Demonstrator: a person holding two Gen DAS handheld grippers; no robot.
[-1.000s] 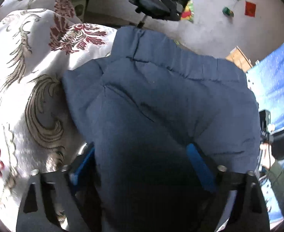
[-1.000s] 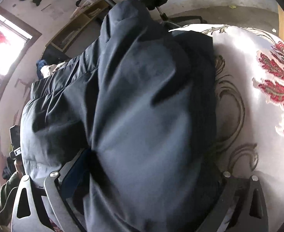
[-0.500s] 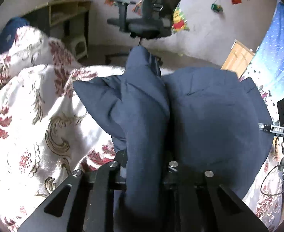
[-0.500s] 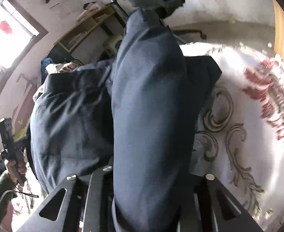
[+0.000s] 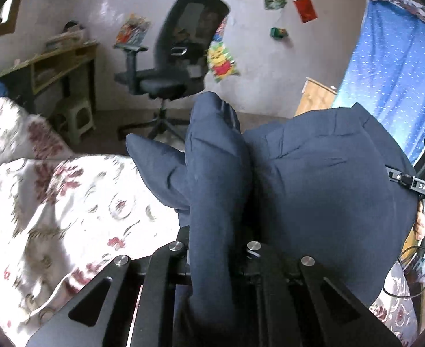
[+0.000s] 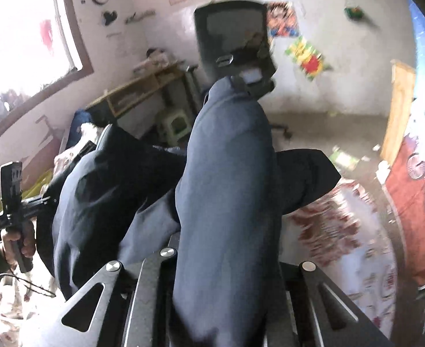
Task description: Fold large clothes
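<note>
Now both grippers — left point(image 5: 216, 248), right point(image 6: 226, 260) — clench the navy garment point(image 5: 322, 179), raised higher off the bedspread point(image 5: 68, 202).

In my left wrist view, a thick fold of the navy garment point(image 5: 218, 179) covers the left gripper point(image 5: 216, 248), so its fingertips are hidden from me. The garment's lower part runs off the bottom edge. The floral bedspread point(image 5: 68, 202) is smeared by motion blur and cut by the left edge. In my right wrist view, the right gripper point(image 6: 226, 263) is likewise buried in cloth. The office chair point(image 6: 232, 37) is blurred, its seat hidden behind the garment. The window point(image 6: 18, 43) is overexposed; nothing beyond is legible.
</note>
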